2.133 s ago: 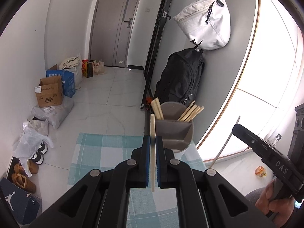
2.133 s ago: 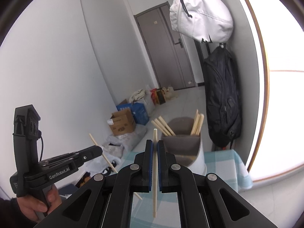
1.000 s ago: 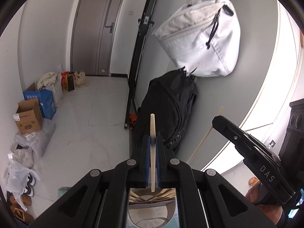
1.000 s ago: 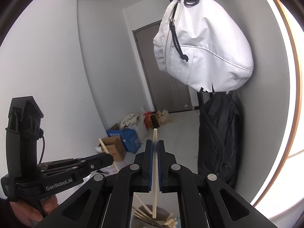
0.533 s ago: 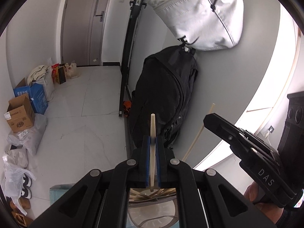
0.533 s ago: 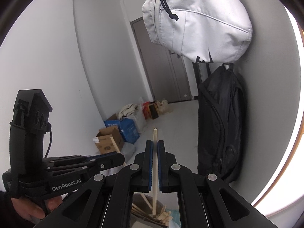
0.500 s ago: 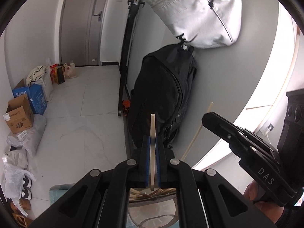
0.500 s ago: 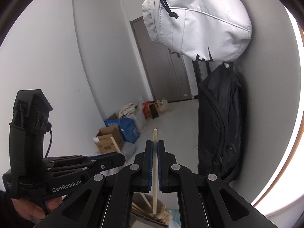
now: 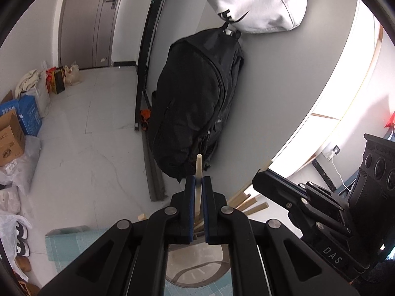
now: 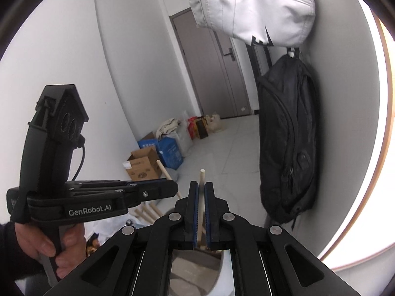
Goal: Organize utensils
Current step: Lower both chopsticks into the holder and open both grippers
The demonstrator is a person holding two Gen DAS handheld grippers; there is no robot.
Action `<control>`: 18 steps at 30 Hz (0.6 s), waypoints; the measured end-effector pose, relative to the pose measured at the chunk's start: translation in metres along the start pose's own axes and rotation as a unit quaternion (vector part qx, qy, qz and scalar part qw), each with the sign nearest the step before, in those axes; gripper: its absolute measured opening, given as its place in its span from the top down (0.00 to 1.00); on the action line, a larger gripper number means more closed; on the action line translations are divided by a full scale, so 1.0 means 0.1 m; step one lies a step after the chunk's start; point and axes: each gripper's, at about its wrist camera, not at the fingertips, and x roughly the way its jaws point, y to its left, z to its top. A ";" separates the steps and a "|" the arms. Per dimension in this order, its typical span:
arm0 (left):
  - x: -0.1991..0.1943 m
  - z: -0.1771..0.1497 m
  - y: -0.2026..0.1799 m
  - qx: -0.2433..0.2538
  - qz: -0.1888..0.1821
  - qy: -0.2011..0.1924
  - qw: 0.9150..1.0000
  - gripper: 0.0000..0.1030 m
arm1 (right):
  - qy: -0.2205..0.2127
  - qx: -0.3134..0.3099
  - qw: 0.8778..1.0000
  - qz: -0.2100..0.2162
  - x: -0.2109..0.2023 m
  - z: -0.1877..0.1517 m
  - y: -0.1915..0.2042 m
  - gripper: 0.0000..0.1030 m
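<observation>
My left gripper [image 9: 198, 179] is shut on a pale wooden chopstick [image 9: 199, 165] that stands upright between its blue pads. Just below it is the grey utensil holder [image 9: 197, 268], with several chopsticks [image 9: 249, 203] leaning at its far right rim. My right gripper [image 10: 202, 189] is shut on another upright chopstick [image 10: 202, 176] above the same holder [image 10: 195, 268]. In each wrist view the other gripper shows from the side: the right gripper [image 9: 259, 176] at the right, the left gripper [image 10: 172, 189] at the left, held by a hand [image 10: 37, 241].
A black backpack [image 9: 197, 98] and a white bag [image 9: 259, 0] hang on the grey wall behind the holder. A teal checked cloth [image 9: 66, 241] covers the table. Cardboard boxes [image 9: 9, 138] and bags lie on the floor by the door [image 9: 86, 19].
Both grippers have sunk toward the holder, each still gripping its chopstick. The holder's rim and leaning chopsticks have come closer; the backpack and white bag have slid upward.
</observation>
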 end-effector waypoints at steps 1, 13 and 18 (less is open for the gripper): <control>0.00 -0.02 0.03 -0.005 0.001 0.002 1.000 0.99 | 0.004 0.001 1.000 0.000 0.00 -0.02 0.00 0.96; -0.23 -0.05 0.09 -0.030 -0.035 0.024 0.999 0.92 | 0.028 0.004 0.999 0.014 -0.13 -0.17 0.07 0.91; -0.51 -0.08 0.02 -0.033 -0.013 -0.022 0.999 0.62 | 0.016 0.013 1.000 0.005 -0.37 -0.19 0.12 0.74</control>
